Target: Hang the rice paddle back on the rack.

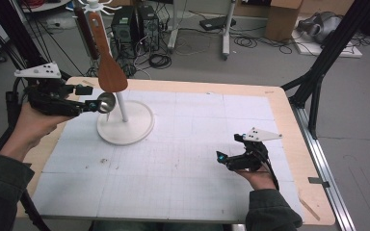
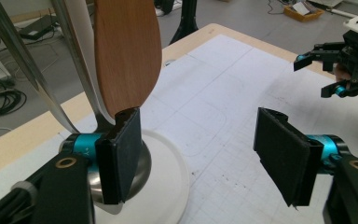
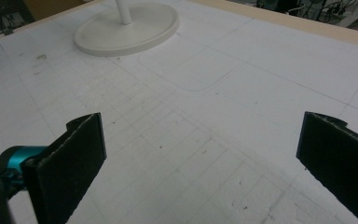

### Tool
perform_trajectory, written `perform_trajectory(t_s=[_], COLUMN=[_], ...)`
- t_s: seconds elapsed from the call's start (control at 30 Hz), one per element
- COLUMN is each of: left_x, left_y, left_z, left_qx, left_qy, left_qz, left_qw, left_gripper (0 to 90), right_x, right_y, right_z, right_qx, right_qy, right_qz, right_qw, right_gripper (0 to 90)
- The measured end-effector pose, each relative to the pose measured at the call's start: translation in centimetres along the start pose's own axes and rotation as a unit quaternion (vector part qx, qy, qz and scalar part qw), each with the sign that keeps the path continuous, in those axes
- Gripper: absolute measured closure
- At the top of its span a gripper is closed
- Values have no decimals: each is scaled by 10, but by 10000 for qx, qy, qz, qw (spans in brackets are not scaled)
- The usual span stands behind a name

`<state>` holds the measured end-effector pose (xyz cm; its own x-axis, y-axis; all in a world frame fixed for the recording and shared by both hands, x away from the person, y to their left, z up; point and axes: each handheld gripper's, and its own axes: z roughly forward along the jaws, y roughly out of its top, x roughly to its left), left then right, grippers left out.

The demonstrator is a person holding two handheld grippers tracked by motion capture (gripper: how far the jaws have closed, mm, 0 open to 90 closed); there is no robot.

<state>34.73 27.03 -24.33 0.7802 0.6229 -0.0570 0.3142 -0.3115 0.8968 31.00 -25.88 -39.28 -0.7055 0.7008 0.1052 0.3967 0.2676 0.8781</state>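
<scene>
A white stand (image 1: 125, 126) with a round base and a thin pole rises at the mat's back left. From its top hang a wooden spatula (image 1: 111, 72) and a metal ladle (image 1: 107, 102). My left gripper (image 1: 87, 96) is held level just left of the ladle's bowl. In the left gripper view the left gripper (image 2: 200, 158) stands open with nothing between the pads; the ladle's bowl (image 2: 142, 170) lies outside its left jaw and the spatula (image 2: 128, 51) hangs above it. My right gripper (image 1: 229, 148) rests low at the front right, open over bare mat (image 3: 200, 158).
A white gridded mat (image 1: 183, 159) covers the wooden table (image 1: 289, 120). The stand's base (image 3: 126, 30) shows far off in the right gripper view. Beyond the table, computer towers (image 1: 135, 26), cables and black frame legs (image 1: 318, 82) stand on the floor.
</scene>
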Motion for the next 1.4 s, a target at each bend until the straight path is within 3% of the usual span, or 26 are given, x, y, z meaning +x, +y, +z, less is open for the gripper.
perform_trajectory(t_s=[0.4,0.7,1.4], left_x=[-3,-7,-25], left_y=[-25,-42,-69], left_z=[8,15,30], left_qx=[-13,25,76], left_qy=[41,65,57], left_qz=[-202,-324,-266], left_qw=[9998,9995,9996], left_gripper=[239,173,62], right_x=[0,-1,0], right_y=[-1,-1,-2], right_z=[2,1,1], right_qx=[31,-4,26], right_qy=[6,-115,-126], right_qz=[62,105,96], right_qw=[10000,9999,9999], right_gripper=[5,5,5])
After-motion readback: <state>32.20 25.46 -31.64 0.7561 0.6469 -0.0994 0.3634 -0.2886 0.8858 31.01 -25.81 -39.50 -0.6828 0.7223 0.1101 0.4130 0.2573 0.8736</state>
